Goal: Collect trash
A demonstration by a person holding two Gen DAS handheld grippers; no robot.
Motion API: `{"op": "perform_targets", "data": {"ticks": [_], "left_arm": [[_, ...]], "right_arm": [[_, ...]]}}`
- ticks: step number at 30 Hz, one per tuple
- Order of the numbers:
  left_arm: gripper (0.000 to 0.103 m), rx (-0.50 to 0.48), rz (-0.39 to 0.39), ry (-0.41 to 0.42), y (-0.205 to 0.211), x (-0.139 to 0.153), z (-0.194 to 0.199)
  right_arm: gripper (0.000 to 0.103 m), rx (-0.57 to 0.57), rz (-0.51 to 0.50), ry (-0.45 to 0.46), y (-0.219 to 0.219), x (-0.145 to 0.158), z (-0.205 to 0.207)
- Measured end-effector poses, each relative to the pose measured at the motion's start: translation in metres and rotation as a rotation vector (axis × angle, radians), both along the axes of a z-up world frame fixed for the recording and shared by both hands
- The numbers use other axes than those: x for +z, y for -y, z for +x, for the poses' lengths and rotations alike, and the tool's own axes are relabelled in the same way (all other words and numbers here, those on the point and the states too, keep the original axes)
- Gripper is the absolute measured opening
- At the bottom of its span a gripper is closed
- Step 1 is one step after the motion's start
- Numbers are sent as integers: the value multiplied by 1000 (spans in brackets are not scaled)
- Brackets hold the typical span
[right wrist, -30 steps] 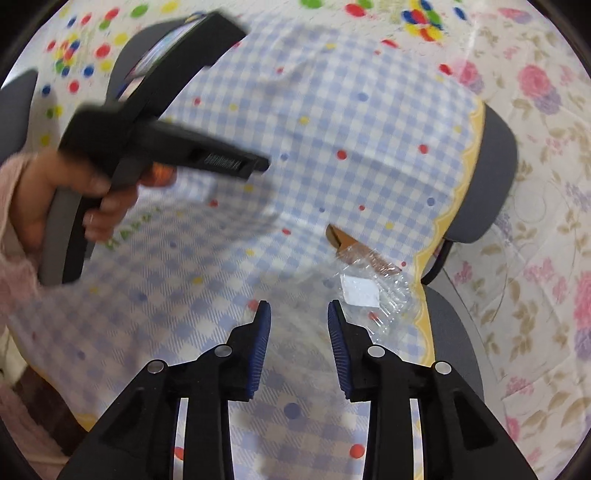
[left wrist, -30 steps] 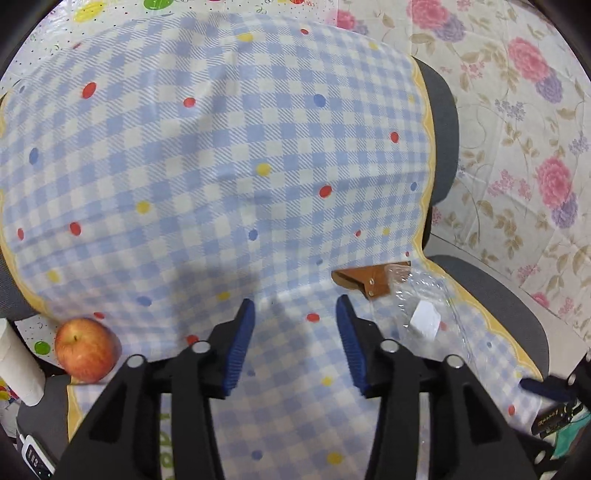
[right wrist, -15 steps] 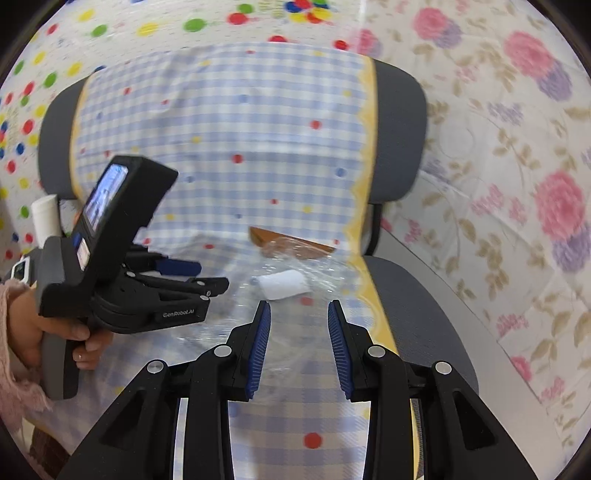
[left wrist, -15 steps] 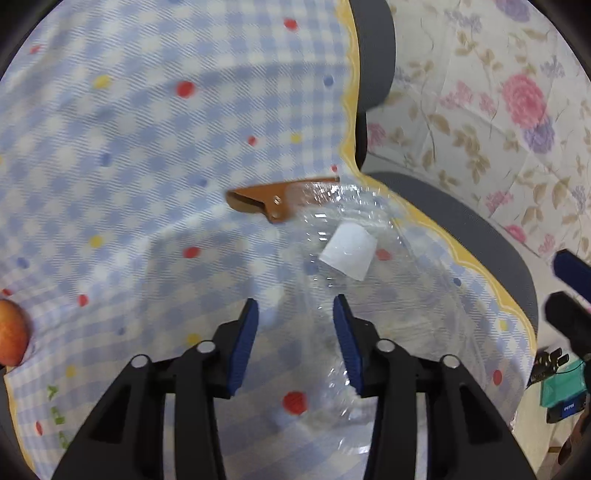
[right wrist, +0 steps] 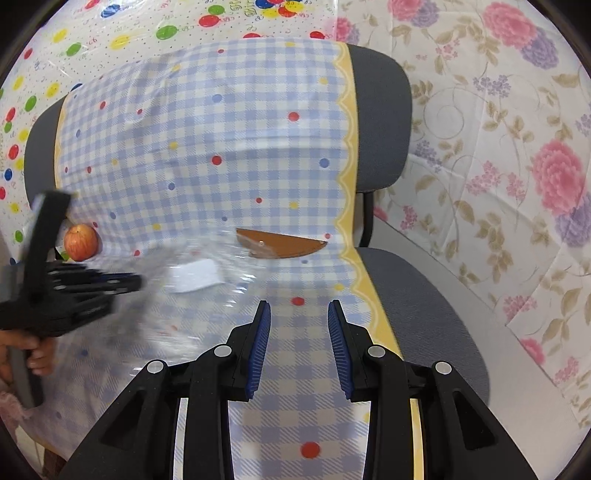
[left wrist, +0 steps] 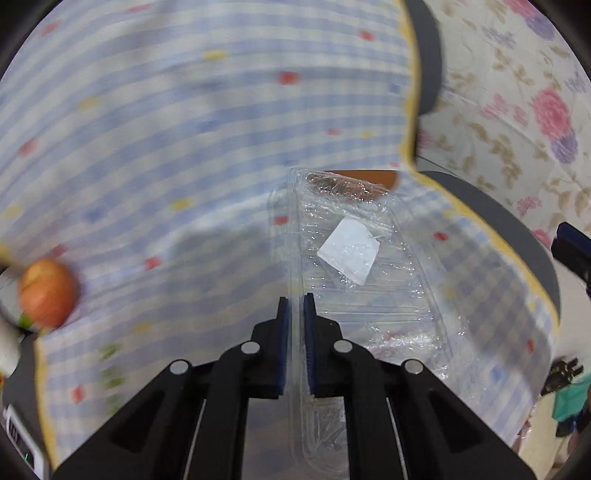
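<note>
Packaging, a clear plastic tray (left wrist: 369, 280) with a white label (left wrist: 349, 254), lies on the checked cloth (left wrist: 184, 147) over the chair seat; your left claw (left wrist: 294, 310) has just been closing and now pinches its near edge, tray spreading toward one o'clock. Label unreadable. Your right claw (right wrist: 299, 321) hangs apart, empty.

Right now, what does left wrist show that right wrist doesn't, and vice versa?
Left wrist only: the left tool pinched on the rim of the clear tray, seen up close and sharp; its jaws have just closed.

Right wrist only: the right tool open over bare cloth, the hand holding the left tool, and the dotted sheet behind the chair.

Both: tray, white label, brown piece, apple, checked cloth.
</note>
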State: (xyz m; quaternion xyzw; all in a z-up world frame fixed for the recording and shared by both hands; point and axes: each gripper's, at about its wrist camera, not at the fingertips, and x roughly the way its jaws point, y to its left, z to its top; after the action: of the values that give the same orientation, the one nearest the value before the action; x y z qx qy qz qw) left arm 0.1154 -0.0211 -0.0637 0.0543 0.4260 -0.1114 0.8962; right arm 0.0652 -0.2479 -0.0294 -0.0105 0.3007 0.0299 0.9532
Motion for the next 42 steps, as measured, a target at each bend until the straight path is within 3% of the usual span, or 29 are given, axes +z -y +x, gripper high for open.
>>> {"op": "perform_targets", "data": {"ticks": [6, 8, 9, 10, 14, 18, 22, 29, 35, 42], "left_arm": [[9, 154, -8, 9, -71, -1, -13], [20, 184, -20, 18, -81, 1, -14], [38, 187, -29, 26, -84, 4, -14], [48, 194, -36, 49, -86, 9, -14], [49, 189, -31, 121, -84, 28, -3], [49, 186, -36, 143, -78, 33, 16], [49, 196, -49, 144, -78, 31, 36], [49, 211, -41, 128, -87, 21, 61], [49, 221, -43, 103, -92, 12, 55], [49, 208, -49, 99, -90, 14, 25]], "right_arm": [[35, 8, 28, -26, -18, -8, 40], [39, 11, 29, -35, -25, -10, 58], [45, 13, 29, -43, -29, -12, 69], [52, 14, 25, -48, -32, -14, 78], [53, 35, 34, -81, -48, -20, 123], [52, 26, 33, -102, -58, -24, 167], [37, -11, 45, -151, -56, -34, 213], [25, -23, 79, -246, -56, -54, 259], [23, -1, 126, -301, -53, -59, 253], [24, 143, 104, -315, -65, -46, 161]]}}
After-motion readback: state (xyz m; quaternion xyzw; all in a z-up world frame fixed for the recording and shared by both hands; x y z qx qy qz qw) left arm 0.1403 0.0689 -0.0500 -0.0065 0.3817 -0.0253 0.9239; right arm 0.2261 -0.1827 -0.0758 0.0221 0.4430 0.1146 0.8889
